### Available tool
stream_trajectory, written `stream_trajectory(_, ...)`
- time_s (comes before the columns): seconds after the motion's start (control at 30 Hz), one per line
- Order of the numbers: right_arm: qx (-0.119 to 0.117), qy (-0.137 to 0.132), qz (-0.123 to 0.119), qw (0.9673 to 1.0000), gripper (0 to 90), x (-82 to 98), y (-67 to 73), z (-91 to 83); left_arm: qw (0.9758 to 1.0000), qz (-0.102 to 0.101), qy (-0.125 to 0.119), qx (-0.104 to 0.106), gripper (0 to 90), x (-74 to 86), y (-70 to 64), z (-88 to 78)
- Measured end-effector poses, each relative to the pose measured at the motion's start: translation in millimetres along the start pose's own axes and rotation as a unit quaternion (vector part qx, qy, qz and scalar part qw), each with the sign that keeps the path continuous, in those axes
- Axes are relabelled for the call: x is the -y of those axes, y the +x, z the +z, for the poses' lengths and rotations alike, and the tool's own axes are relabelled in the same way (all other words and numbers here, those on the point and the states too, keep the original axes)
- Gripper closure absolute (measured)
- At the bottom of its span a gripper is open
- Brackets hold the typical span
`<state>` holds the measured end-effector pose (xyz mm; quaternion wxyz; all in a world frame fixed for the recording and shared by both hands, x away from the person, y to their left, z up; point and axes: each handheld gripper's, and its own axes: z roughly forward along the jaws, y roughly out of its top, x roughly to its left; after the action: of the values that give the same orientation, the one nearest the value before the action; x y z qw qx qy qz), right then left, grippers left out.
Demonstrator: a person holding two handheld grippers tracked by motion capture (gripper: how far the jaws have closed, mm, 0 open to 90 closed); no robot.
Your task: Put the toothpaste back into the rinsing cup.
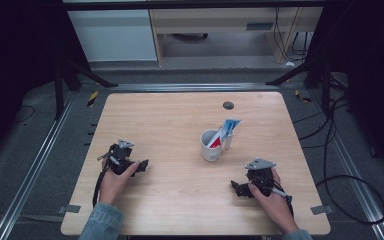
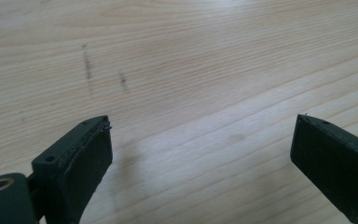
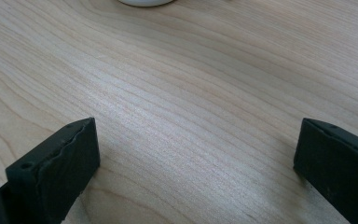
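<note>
1. No text, number or brand can be read anywhere ahead of my two tools.
2. The blue, white and red packet point(image 1: 224, 133) standing in the white mug point(image 1: 211, 145), forward of my right tool, bears print too small to read.

White mug point(image 3: 145, 2) cut off by the right gripper view's top edge; print on the tube point(image 1: 223, 134) inside too small to read.

The wooden table point(image 1: 180, 120) has a small dark round hole point(image 1: 228, 105) near its far edge. A white mug point(image 1: 211, 146) stands on it.
</note>
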<state>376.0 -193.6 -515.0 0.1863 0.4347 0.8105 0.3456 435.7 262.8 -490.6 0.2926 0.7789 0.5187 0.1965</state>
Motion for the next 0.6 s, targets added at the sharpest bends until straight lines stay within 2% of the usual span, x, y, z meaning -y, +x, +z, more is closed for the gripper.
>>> stream_trajectory(0.1, 0.0, 0.0, 0.0, 1.0, 0.4, 0.0, 0.0, 0.0, 0.9997, 0.005, 0.013, -0.022, 4.7, 4.4, 8.9, 3.9)
stream_trajectory(0.23, 0.0, 0.0, 0.0, 1.0, 0.4, 0.0, 0.0, 0.0, 0.9997, -0.006, 0.018, -0.017, 4.6, 5.8, 16.1, 5.9)
stream_trajectory(0.33, 0.0, 0.0, 0.0, 1.0, 0.4, 0.0, 0.0, 0.0, 0.9995, -0.01, 0.019, -0.023, 3.3, 6.5, 21.6, 5.9)
stream_trajectory(0.43, 0.0, 0.0, 0.0, 1.0, 0.4, 0.0, 0.0, 0.0, 0.9994, -0.017, 0.009, -0.028, 2.4, 8.7, 28.4, 6.5)
stream_trajectory(0.57, 0.0, 0.0, -0.001, 1.0, 0.4, 0.1, -0.1, 0.1, 0.9988, -0.023, -0.031, -0.032, 0.0, 16.3, 34.3, 9.6)
stream_trajectory(0.6, 0.0, 0.0, 0.0, 1.0, 0.4, 0.0, 0.0, 0.0, 0.9986, -0.024, -0.035, -0.033, 0.0, 17.4, 35.0, 9.5)
